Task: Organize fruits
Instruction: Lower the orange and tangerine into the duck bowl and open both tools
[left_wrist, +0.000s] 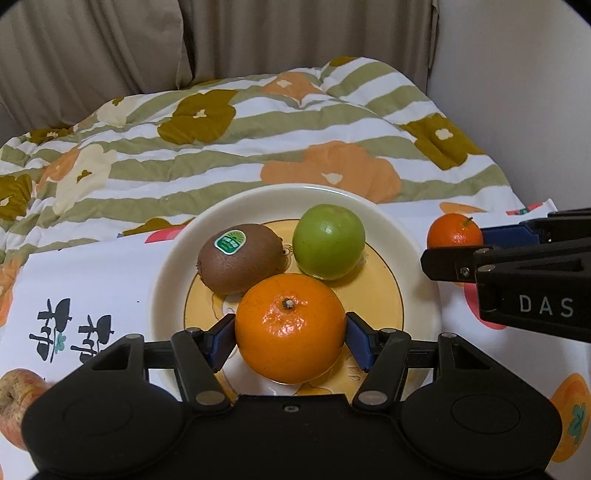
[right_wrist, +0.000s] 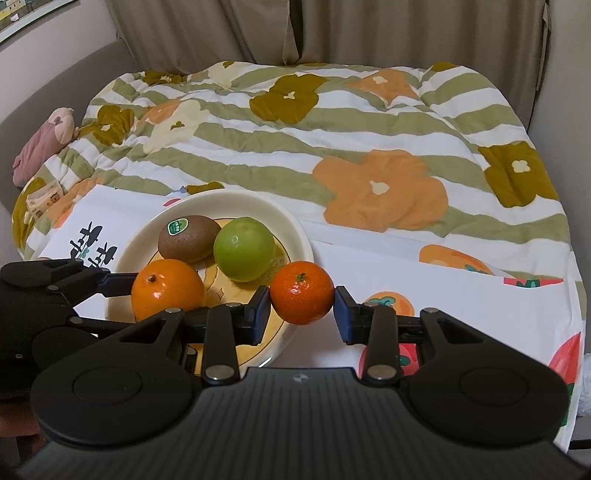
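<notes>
While kiwi (left_wrist: 240, 258) and guava (left_wrist: 328, 242) sit on the plate (left_wrist: 413, 258), left gripper (left_wrist: 290, 338) clamps orange (left_wrist: 290, 328) over it, right gripper (right_wrist: 301, 312) clamps mandarin (right_wrist: 301, 292) beside its rim, apple (left_wrist: 18, 398) off-plate.

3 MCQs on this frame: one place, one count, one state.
1. Where is the kiwi? A on the plate B on the quilt C in the right gripper
2. How many orange-coloured fruits show? A one B two C three
3. What is the left gripper doing? A hanging open and empty B gripping the green fruit C gripping the large orange

A: it lies inside the rim.
B: the large orange and the small orange.
C: its pads press both sides of it.
</notes>
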